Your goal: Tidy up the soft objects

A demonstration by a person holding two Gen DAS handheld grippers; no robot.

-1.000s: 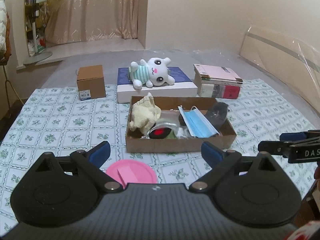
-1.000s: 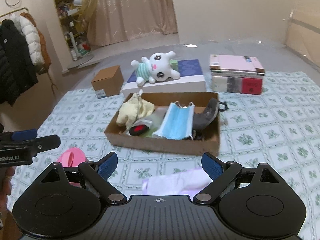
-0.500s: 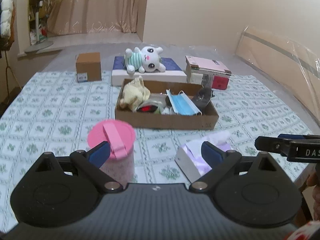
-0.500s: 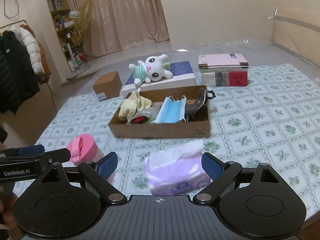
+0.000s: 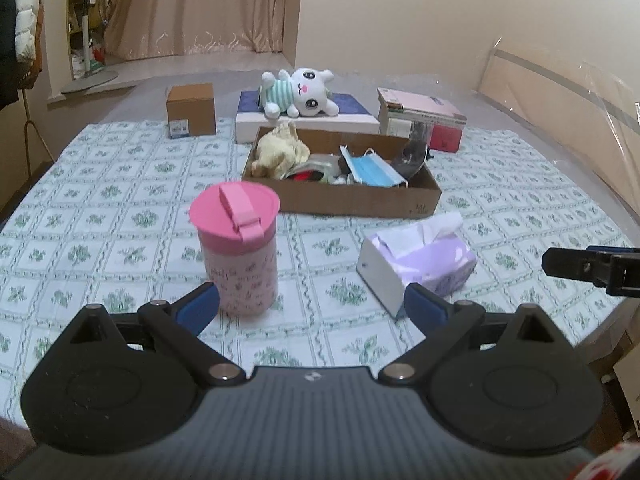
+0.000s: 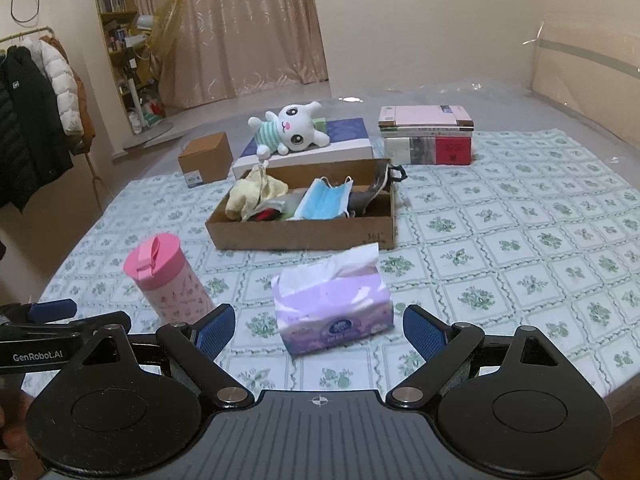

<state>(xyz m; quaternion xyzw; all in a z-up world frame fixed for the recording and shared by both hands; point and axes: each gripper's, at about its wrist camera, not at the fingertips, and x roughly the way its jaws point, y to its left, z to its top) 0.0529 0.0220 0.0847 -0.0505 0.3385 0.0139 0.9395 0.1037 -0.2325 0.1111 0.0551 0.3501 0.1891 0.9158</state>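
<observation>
Curtains (image 6: 240, 32) and a coat rack (image 6: 36, 120) back a table under a green-patterned cloth (image 6: 500, 240). At its centre a shallow cardboard tray (image 6: 304, 232) holds the soft things: a yellow cloth (image 6: 256, 196), a blue face mask (image 6: 324, 202) and a dark strap (image 6: 372, 196), with more jumbled between them. Behind the tray, a white plush rabbit (image 6: 290, 130) lies on a flat box (image 6: 320, 144), with a stack of books (image 6: 426, 134) to one side and a small carton (image 6: 206, 158) to the other. Nearer the camera, a tissue pack (image 6: 332, 304) and a pink cup (image 6: 166, 280) stand well apart. Both the left gripper (image 5: 310, 306) and the right gripper (image 6: 318, 330) hover with jaws spread wide, grasping nothing.
</observation>
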